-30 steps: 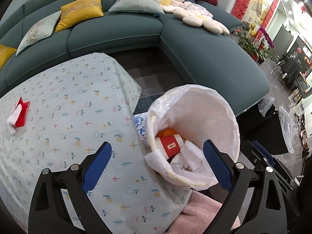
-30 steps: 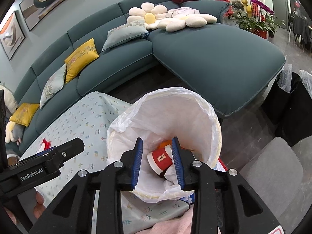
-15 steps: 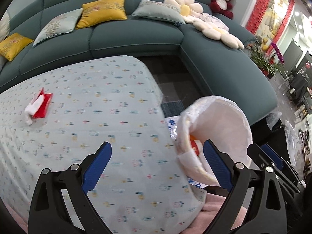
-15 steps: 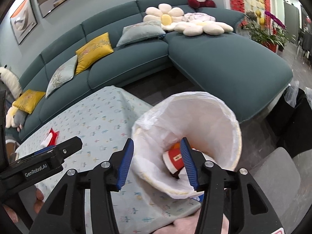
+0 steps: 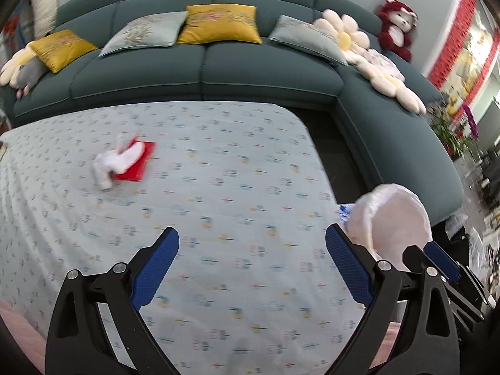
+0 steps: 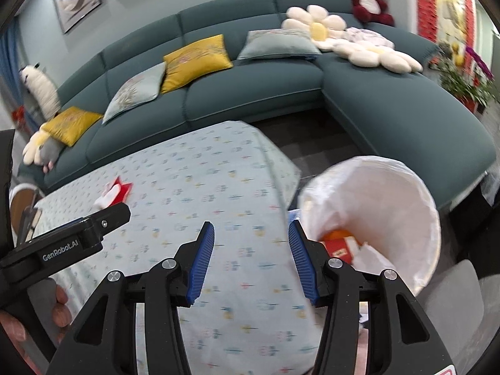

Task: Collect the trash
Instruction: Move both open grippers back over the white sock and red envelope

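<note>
A crumpled white tissue (image 5: 114, 162) lies on a flat red packet (image 5: 136, 164) on the far left of the patterned tablecloth (image 5: 218, 187); both show small in the right wrist view (image 6: 114, 192). A bin lined with a white bag (image 6: 381, 206) stands off the table's right edge, holding a red-and-white cup (image 6: 339, 247) and something orange. In the left wrist view the bin (image 5: 397, 218) is at lower right. My left gripper (image 5: 251, 264) is open and empty above the table. My right gripper (image 6: 251, 262) is open and empty beside the bin.
A teal corner sofa (image 5: 250, 72) wraps the back and right, with yellow and grey cushions, flower pillows and a red plush bear (image 5: 395, 26). Dark floor (image 6: 312, 137) lies between table and sofa. Potted plants stand at far right.
Both grippers swung left, away from the bin and over the table. The right gripper's jaws opened wider. The tissue and red packet came closer to the centre of the views.
</note>
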Tool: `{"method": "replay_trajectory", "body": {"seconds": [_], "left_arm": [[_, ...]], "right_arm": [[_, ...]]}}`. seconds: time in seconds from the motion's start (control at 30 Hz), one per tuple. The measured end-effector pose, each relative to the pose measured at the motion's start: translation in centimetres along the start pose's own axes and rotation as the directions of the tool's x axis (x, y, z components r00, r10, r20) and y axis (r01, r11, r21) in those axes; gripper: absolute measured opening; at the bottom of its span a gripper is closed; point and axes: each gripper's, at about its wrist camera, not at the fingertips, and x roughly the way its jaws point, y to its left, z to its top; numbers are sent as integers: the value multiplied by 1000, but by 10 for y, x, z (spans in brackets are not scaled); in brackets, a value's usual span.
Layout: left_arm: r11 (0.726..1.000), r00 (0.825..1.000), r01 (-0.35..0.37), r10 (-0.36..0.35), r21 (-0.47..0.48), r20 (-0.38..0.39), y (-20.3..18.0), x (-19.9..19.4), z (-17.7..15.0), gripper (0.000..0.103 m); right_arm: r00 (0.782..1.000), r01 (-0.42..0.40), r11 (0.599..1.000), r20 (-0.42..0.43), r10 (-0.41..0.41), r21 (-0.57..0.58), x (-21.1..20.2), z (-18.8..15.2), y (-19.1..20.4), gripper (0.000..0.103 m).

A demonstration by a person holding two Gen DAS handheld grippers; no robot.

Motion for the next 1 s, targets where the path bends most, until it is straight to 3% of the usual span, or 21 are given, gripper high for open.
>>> {"method": "replay_trajectory", "body": {"seconds": [0.57, 1.0], "left_arm": [[987, 995, -97, 99, -126, 6, 132, -13, -3, 90], [986, 993, -122, 121, -116, -12, 206, 11, 6, 92]], "right_arm": [[995, -72, 985, -79, 60, -159, 32, -8, 124, 54], [988, -90, 966, -142, 56, -242, 70, -12, 190, 54]]}}
